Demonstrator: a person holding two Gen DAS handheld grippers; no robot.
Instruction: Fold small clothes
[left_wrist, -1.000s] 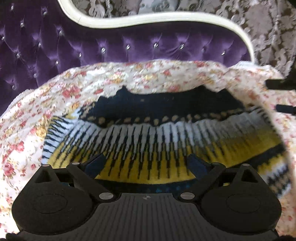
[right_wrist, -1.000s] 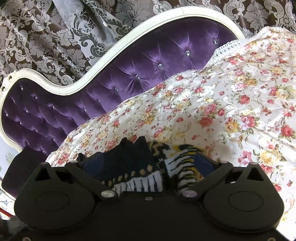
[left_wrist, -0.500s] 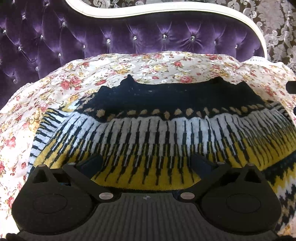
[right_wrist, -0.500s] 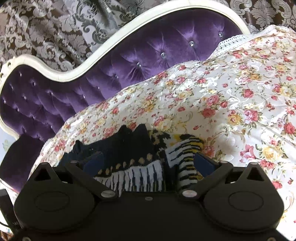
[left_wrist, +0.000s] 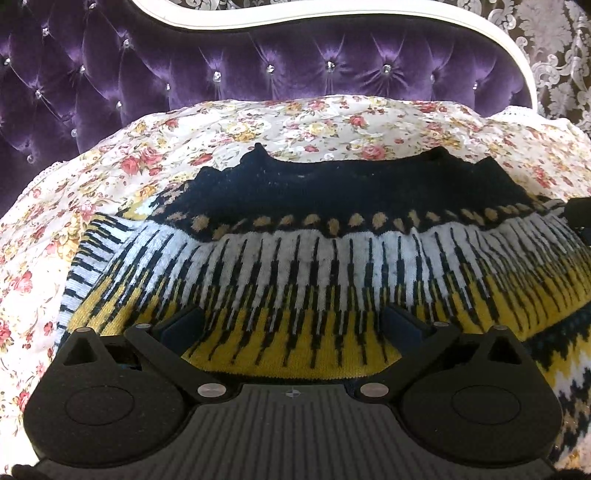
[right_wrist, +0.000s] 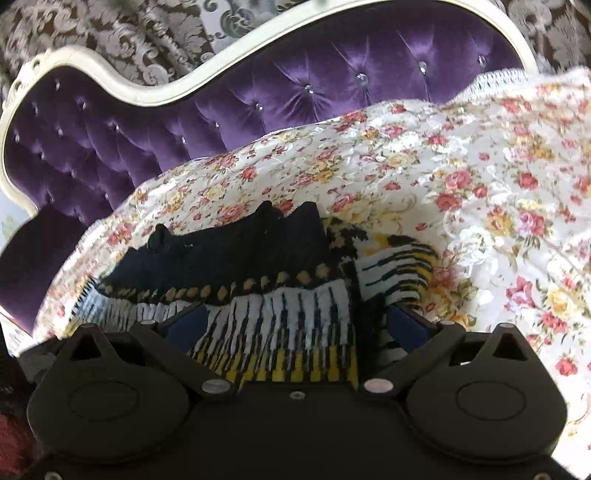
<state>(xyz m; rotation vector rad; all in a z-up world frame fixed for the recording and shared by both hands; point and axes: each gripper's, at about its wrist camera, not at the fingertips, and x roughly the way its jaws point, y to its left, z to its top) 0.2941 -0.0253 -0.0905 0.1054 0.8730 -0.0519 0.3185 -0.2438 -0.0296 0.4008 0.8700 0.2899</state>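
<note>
Floral bedspread (left_wrist: 295, 122), sweater (left_wrist: 332, 266) edge cropped

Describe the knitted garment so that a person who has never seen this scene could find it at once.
Start at the purple tufted sofa back with its white frame; below it a floral cover is spread. On that cover lies the knitted sweater. It is the only knit there: a dark navy band on top, then white and yellow bands crossed by black stripes.
</note>
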